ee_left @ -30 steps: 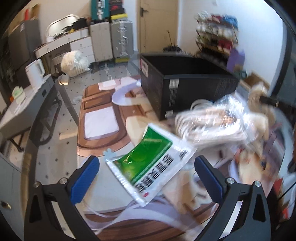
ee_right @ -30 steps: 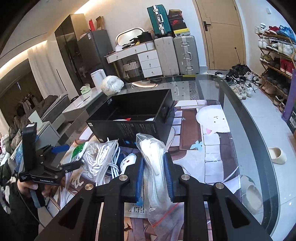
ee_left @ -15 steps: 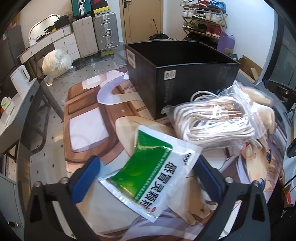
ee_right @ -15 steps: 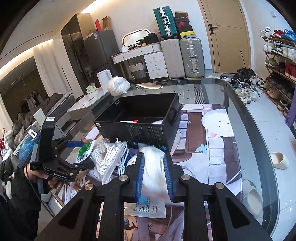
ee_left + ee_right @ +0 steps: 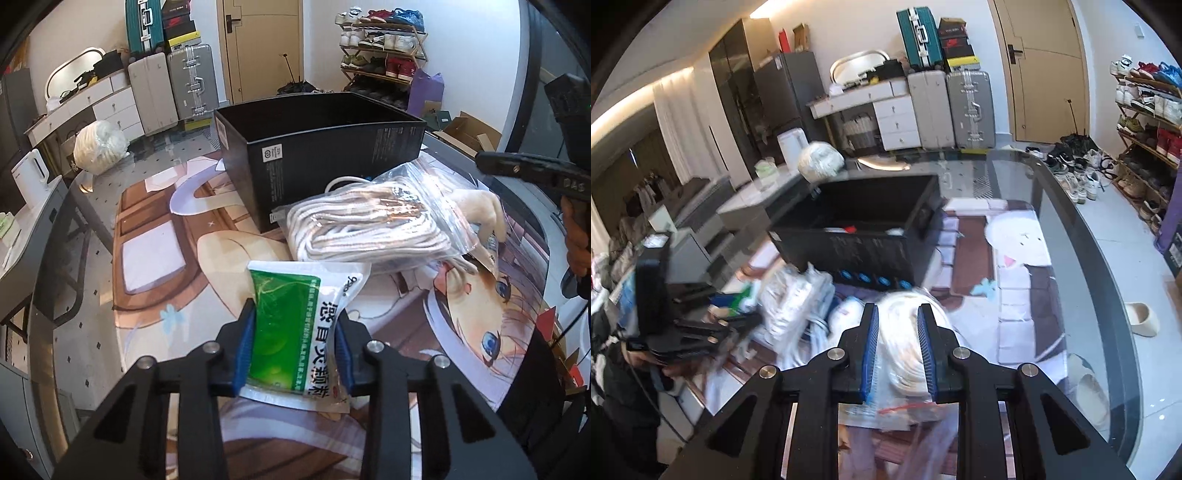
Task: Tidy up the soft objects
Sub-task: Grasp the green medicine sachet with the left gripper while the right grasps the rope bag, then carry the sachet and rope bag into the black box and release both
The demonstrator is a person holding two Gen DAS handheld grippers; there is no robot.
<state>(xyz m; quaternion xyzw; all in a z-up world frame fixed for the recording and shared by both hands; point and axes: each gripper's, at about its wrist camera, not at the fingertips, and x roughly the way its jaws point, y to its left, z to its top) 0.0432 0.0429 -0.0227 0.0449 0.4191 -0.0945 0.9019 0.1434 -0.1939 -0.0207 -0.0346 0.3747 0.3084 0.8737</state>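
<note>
A green and white sachet (image 5: 314, 291) lies on the printed mat. My left gripper (image 5: 295, 310) has its jaws closing on it, and the blue pads press its two sides. Behind it rests a clear bag of white rope (image 5: 376, 225), and beyond that stands an open black box (image 5: 332, 155). In the right wrist view my right gripper (image 5: 897, 310) holds another clear bag of white rope (image 5: 901, 354) just in front of the black box (image 5: 864, 254). Its jaws are opening slightly with the blurred bag still between the pads.
The printed mat (image 5: 155, 254) covers a glass table whose curved edge (image 5: 1082, 258) runs on the right. A white bundle (image 5: 99, 147) sits at the far end. A beige plush toy (image 5: 480, 210) lies beside the rope bag. Suitcases, drawers and a shoe rack stand beyond.
My left gripper moved in over the green sachet and shut on it. The bag in my right gripper sank lower between the fingers, which now stand slightly wider apart.
</note>
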